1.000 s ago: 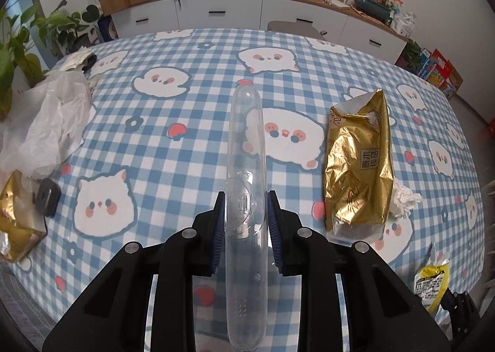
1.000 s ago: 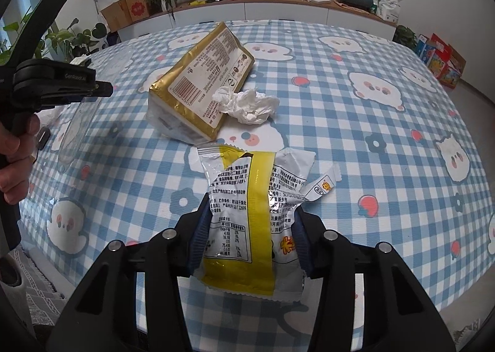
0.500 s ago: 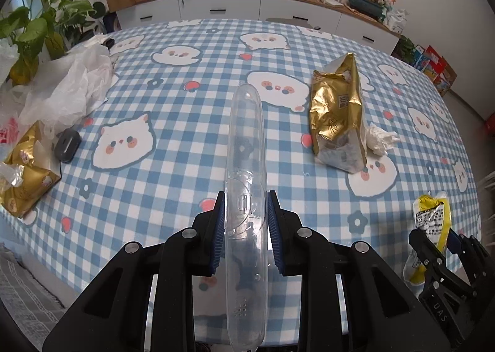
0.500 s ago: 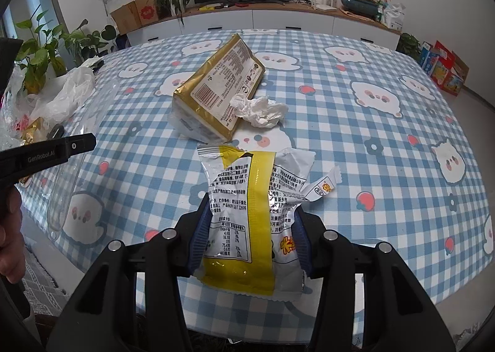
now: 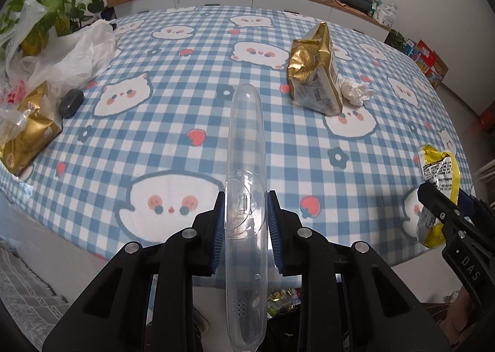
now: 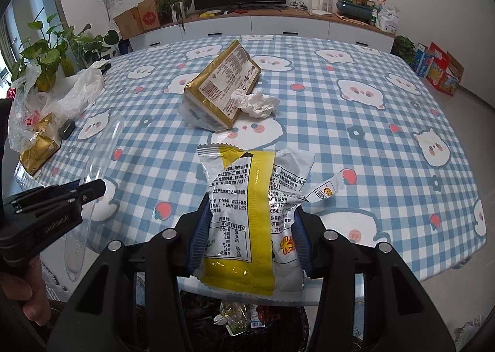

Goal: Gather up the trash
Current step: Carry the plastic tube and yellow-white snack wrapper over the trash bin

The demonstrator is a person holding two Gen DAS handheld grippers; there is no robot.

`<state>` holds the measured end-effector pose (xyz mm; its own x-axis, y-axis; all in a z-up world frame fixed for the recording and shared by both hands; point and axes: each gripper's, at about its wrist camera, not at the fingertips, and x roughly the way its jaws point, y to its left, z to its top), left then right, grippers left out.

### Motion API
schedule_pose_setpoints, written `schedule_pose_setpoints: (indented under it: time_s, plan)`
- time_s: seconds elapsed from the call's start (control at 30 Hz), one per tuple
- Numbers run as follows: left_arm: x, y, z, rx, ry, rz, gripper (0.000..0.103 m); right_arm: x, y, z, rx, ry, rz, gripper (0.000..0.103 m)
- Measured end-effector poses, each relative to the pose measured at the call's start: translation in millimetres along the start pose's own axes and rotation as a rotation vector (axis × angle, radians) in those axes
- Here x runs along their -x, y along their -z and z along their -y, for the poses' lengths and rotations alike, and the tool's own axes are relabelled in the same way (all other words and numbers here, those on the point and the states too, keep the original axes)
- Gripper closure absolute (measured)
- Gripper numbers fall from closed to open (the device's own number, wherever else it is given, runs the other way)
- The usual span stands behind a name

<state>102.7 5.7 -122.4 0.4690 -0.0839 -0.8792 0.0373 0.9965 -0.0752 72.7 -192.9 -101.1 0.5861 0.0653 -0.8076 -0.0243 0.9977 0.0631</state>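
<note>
Retreat from the table is what has changed: a second ago both grippers were out over the checked cloth, and now they have drawn back past its near edge. The left gripper [image 5: 244,222] is clamped on a clear plastic case [image 5: 246,184], which stands up along twelve o'clock between its pads. The right gripper [image 6: 247,234] pinches a yellow and white snack wrapper [image 6: 247,212], also seen at three o'clock in the left view. Below both, at six o'clock, a dark bin bag [image 6: 241,318] with scraps in it has come into sight, so I judge the drop is close. Left on the tablecloth [image 5: 173,123]: a gold packet [image 5: 315,73] with a crumpled tissue [image 5: 355,90] touching it at one o'clock, and another gold packet [image 5: 27,135] at nine o'clock.
</note>
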Motion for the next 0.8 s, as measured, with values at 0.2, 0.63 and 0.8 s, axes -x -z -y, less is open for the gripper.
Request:
schedule_pose_setpoints:
  time_s: [0.2,0.63,0.8]
  plan:
    - [5.9,28.1,-2.6,0.008,-0.017,-0.007,0.078,10.4,16.3,-4.2,0.000,-0.008,-0.007,0.058]
    - [31.0,89.6,0.9,0.023,-0.005,0.007,0.078,41.1,57.3,-9.9,-0.002,-0.020,-0.012,0.058]
    - [35.7,112.3,2.9,0.027,-0.001,-0.004,0.078,48.5,77.2,-9.0,-0.008,-0.010,-0.025,0.058]
